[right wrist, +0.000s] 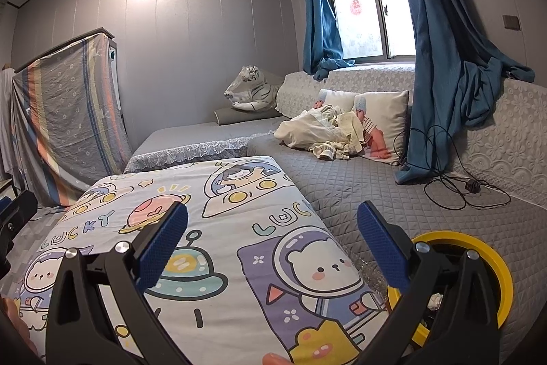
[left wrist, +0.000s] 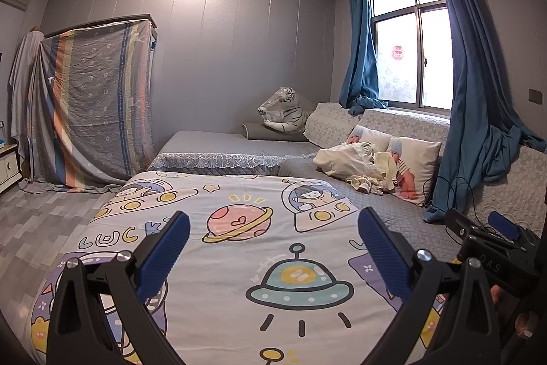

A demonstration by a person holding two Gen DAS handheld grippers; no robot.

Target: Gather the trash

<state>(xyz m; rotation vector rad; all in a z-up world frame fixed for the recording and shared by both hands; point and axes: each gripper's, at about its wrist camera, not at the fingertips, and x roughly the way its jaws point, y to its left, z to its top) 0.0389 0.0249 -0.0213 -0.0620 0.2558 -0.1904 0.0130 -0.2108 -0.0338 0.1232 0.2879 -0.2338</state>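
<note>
Right wrist view: a yellow bin [right wrist: 502, 269] on the bed [right wrist: 342, 187] holds crumpled paper [right wrist: 435, 300]. Right tongs [right wrist: 272, 234] above the bin and left tongs [left wrist: 273, 236] gape apart, empty.

The cartoon bed sheet [right wrist: 212, 228] carries the word "LUCKY" in rounded outline letters. In the right wrist view it reads whole at the left, near the middle of the frame, and again as "LUCK" right of centre, cut off at the sheet's edge. In the left wrist view it shows as "LUCK" at lower left. The other tool [left wrist: 495, 248], at the right edge of that view, bears "DAS". A red sticker [left wrist: 397, 52] on the window [left wrist: 410, 33] cannot be read.
</note>
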